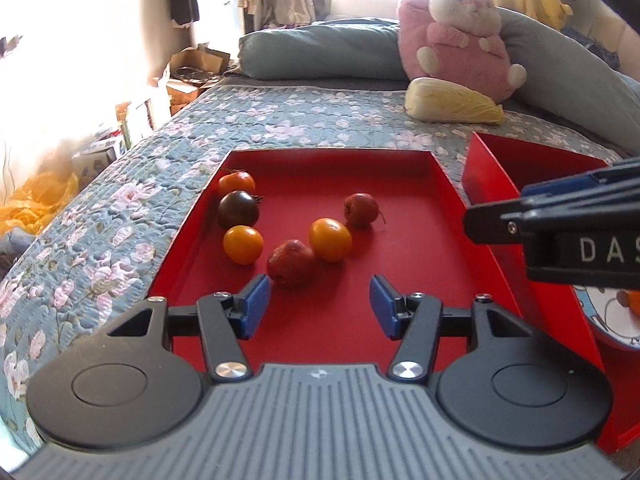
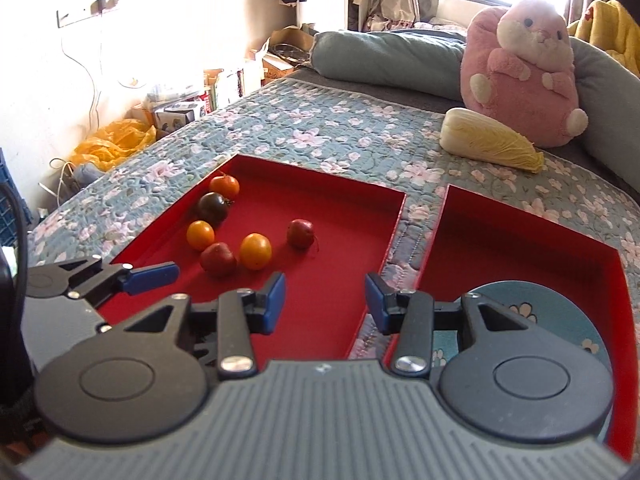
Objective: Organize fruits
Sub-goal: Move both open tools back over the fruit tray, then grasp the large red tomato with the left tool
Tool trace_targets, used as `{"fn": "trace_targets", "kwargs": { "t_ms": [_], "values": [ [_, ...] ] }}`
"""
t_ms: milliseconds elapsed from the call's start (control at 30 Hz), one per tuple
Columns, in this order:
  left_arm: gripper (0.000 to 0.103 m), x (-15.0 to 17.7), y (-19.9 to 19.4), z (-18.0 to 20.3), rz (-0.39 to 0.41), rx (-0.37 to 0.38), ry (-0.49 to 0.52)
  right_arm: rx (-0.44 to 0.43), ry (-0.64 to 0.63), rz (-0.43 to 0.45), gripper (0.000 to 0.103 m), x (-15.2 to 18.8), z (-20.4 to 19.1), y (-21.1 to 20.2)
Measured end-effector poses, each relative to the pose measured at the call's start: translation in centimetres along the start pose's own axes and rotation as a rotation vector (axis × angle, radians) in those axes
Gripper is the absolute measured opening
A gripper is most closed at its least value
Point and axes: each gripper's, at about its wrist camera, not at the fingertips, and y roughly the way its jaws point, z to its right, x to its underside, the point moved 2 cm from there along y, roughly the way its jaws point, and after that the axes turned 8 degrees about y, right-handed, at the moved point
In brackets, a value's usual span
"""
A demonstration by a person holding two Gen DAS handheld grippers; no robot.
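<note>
A red tray (image 1: 400, 280) on the bed holds several small fruits: two yellow-orange ones (image 1: 243, 245) (image 1: 330, 239), two dull red ones (image 1: 291, 262) (image 1: 361, 210), a dark one (image 1: 238, 209) and an orange-red one (image 1: 237, 183). My left gripper (image 1: 320, 304) is open and empty, low over the tray, just short of the near red fruit. My right gripper (image 2: 325, 303) is open and empty over the gap between this tray (image 2: 340, 248) and a second red tray (image 2: 520, 240) that holds a blue floral plate (image 2: 560, 312). The fruits also show in the right wrist view (image 2: 255, 251).
The trays lie on a blue floral quilt (image 1: 280, 120). A napa cabbage (image 1: 452, 101), a pink plush toy (image 1: 464, 28) and grey-blue pillows (image 1: 320, 52) lie farther back. Boxes and a yellow bag (image 2: 112, 144) sit on the floor left of the bed.
</note>
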Motion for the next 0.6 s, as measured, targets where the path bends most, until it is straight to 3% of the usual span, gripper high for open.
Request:
{"fn": "trace_targets", "kwargs": {
  "t_ms": [200,333,467,600],
  "values": [
    [0.061,0.1,1.6,-2.5,-0.057,-0.093,-0.061,-0.017,0.008,-0.024,0.047,-0.5,-0.5,2.1],
    [0.06,-0.5,2.5,-2.6,-0.049,-0.097,-0.053,-0.007,0.045,-0.036,0.047,-0.8,-0.2,3.4],
    [0.06,-1.3,3.2,-1.1,-0.023,-0.087,0.029,-0.012,0.076,-0.041,0.047,-0.9,0.1,4.1],
    [0.06,-1.4,4.1,-0.8,-0.048,-0.114,0.047,-0.019,0.07,-0.052,0.047,-1.2,0.1,4.8]
  ]
}}
